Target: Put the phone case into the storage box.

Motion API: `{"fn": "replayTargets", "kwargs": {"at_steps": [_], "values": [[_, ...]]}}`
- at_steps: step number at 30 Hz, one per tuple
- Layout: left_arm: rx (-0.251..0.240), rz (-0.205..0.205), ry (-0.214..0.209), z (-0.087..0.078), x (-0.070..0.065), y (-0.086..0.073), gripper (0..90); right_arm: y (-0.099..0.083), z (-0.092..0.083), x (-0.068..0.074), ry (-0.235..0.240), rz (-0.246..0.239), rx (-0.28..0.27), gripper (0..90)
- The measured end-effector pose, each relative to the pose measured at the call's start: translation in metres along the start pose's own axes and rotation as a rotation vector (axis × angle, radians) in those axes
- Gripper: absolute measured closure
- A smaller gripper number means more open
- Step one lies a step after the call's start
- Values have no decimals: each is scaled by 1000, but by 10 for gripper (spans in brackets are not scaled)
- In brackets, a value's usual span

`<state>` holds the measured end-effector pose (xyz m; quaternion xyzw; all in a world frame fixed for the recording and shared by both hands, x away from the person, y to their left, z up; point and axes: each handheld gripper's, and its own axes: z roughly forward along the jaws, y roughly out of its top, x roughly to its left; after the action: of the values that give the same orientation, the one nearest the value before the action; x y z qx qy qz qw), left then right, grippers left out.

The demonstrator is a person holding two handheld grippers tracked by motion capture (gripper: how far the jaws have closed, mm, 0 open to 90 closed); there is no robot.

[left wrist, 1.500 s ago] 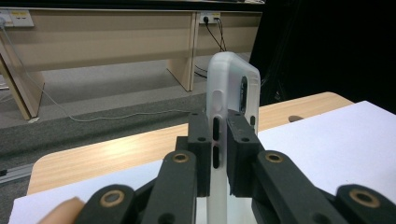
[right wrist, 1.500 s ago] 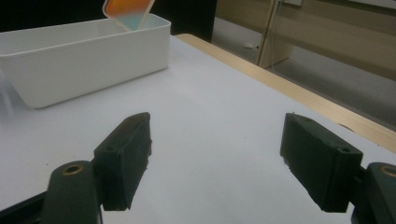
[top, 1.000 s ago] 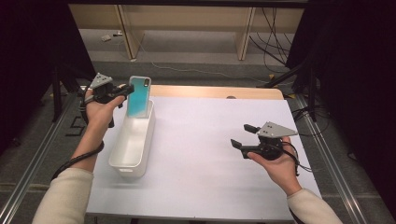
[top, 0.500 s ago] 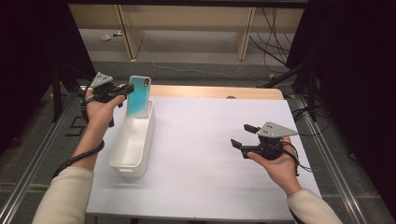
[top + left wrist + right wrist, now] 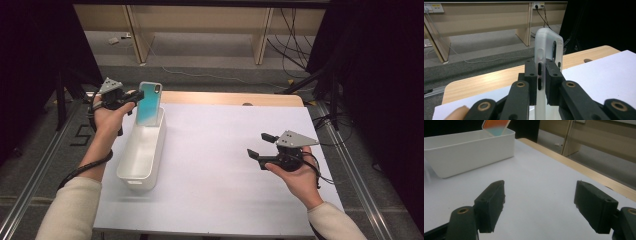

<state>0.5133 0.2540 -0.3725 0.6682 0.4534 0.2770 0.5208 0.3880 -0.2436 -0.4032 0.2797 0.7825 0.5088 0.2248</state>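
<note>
Phone case, the translucent one with a teal back and a frosted white rim [image 5: 149,103], is what it's all about here. It's held upright over the far end of the long white plastic bin [image 5: 131,172], its bottom edge just inside the rim; can't tell if it touches the floor of the bin. My guess is it's held on edge like that so it can slide straight down between the bin's narrow walls instead of landing flat across the top.

The left gripper [image 5: 541,75] has it pinched by the thin side edge, black pads squeezing either side of the button slots. Makes sense: that edge is the only part slim enough for a firm grab, and the wide back stays clear.

The right gripper [image 5: 540,203] is well away from the bin, out over the white sheet covering the wooden table [image 5: 220,150], jaws spread wide with nothing in them. Looks like it's just parked out of the way so it doesn't bump the bin.
</note>
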Motion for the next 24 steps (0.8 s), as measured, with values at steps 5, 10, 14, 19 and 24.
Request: {"fn": "replayTargets", "kwargs": {"at_steps": [5, 10, 14, 19, 24], "values": [[6, 0, 1, 2, 0, -1, 817, 0, 0, 0, 0, -2, -5, 259], [9, 3, 2, 3, 0, -3, 817, 0, 0, 0, 1, 0, 0, 259], [13, 3, 4, 5, 1, -4, 817, 0, 0, 0, 1, 0, 0, 259], [14, 4, 6, 6, 2, -4, 817, 0, 0, 0, 1, 0, -3, 259], [13, 3, 5, 7, 2, -4, 817, 0, 0, 0, 0, -3, -2, 259]]}}
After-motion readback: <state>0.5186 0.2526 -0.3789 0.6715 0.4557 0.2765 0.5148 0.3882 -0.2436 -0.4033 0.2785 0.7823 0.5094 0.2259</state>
